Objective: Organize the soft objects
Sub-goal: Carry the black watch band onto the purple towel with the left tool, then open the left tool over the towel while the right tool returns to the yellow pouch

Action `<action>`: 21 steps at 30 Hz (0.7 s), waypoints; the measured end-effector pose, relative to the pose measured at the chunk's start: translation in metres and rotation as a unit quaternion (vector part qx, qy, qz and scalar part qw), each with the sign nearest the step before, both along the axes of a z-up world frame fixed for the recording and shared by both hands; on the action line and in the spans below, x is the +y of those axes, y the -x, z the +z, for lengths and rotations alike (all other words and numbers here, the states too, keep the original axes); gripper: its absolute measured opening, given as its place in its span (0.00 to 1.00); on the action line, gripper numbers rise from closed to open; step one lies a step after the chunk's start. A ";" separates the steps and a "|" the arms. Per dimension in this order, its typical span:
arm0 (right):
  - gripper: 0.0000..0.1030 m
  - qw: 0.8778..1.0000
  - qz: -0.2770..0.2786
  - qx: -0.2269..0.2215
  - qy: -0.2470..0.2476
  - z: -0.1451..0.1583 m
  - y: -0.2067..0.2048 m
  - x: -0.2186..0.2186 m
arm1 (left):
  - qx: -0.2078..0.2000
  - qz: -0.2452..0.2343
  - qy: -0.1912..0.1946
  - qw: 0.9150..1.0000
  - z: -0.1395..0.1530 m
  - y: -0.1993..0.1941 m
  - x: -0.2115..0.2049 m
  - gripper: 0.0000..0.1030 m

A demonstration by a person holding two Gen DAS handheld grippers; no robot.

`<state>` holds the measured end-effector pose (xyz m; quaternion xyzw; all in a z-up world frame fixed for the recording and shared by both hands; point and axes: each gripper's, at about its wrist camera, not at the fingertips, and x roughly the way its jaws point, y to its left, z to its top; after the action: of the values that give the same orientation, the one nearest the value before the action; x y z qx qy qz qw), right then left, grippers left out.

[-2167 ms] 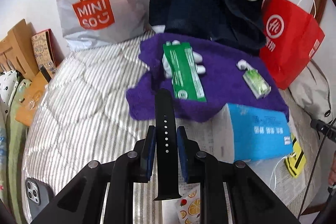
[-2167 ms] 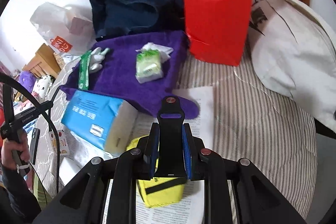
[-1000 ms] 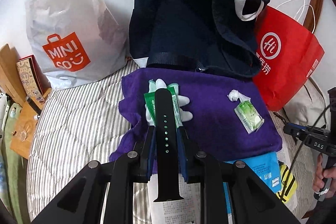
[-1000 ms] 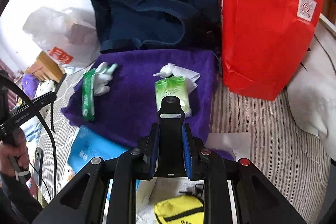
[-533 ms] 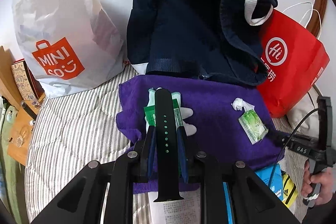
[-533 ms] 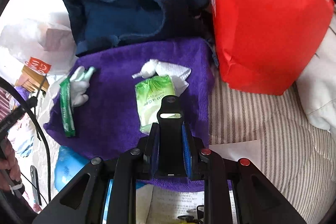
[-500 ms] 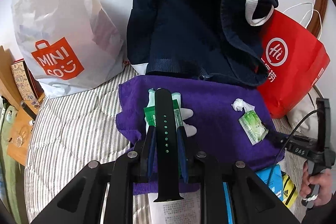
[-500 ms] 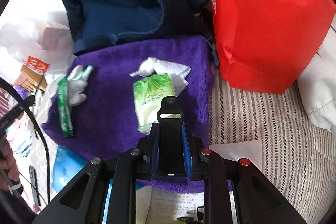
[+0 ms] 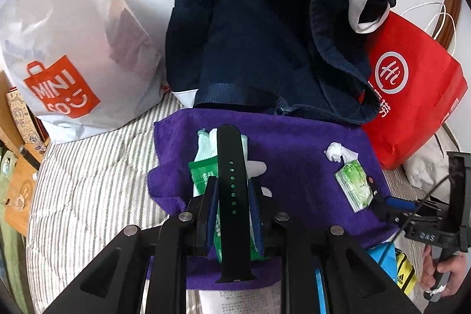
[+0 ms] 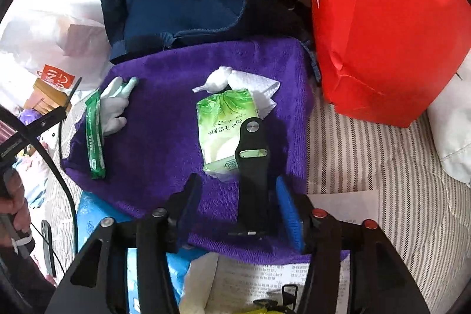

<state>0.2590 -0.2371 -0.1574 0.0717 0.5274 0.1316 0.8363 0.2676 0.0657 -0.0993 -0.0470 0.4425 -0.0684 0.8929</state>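
Observation:
A purple towel (image 9: 297,164) (image 10: 164,122) lies on the striped bed. On it are a green sachet (image 10: 94,134) over a white glove (image 10: 113,105), and a green tissue pack (image 10: 223,128) (image 9: 353,184) with a crumpled tissue (image 10: 235,81). My left gripper (image 9: 232,205) is shut on a black watch strap (image 9: 231,190), just above the sachet and glove. My right gripper (image 10: 238,196) is open; a black strap piece with a stud (image 10: 251,161) rests between its fingers over the tissue pack.
A navy backpack (image 9: 265,34) stands behind the towel, a white MINISO bag (image 9: 67,55) at its left, a red bag (image 9: 412,90) (image 10: 382,19) at its right. A blue packet (image 10: 97,214), printed paper (image 10: 265,281) and a yellow pouch (image 9: 404,275) lie in front.
My right gripper has opened, and the stud strap piece now lies loose between its fingers. Both grippers have moved closer to the towel.

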 end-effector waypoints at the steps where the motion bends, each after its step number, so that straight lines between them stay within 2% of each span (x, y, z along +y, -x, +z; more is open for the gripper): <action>1: 0.54 1.000 0.000 -0.001 0.000 0.001 0.001 0.000 | 0.000 -0.001 -0.002 1.000 -0.001 -0.002 -0.001 0.19; 4: 0.57 1.000 0.003 -0.003 -0.002 0.007 0.007 -0.001 | 0.003 0.002 0.001 1.000 -0.005 -0.007 0.000 0.19; 14: 0.58 1.000 -0.009 -0.025 -0.005 0.028 0.033 -0.022 | 0.018 0.014 0.004 1.000 -0.024 -0.021 0.006 0.19; 18: 0.58 1.000 -0.013 -0.024 0.001 0.029 0.043 -0.030 | 0.026 0.017 -0.003 1.000 -0.037 -0.023 0.004 0.19; 21: 0.58 1.000 -0.015 -0.017 0.005 0.027 0.047 -0.035 | 0.039 0.018 0.007 0.999 -0.046 -0.024 0.004 0.19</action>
<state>0.2117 -0.2722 -0.1301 0.0730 0.5126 0.1174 0.8474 0.2921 0.0696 -0.1451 -0.0643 0.4756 -0.0536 0.8757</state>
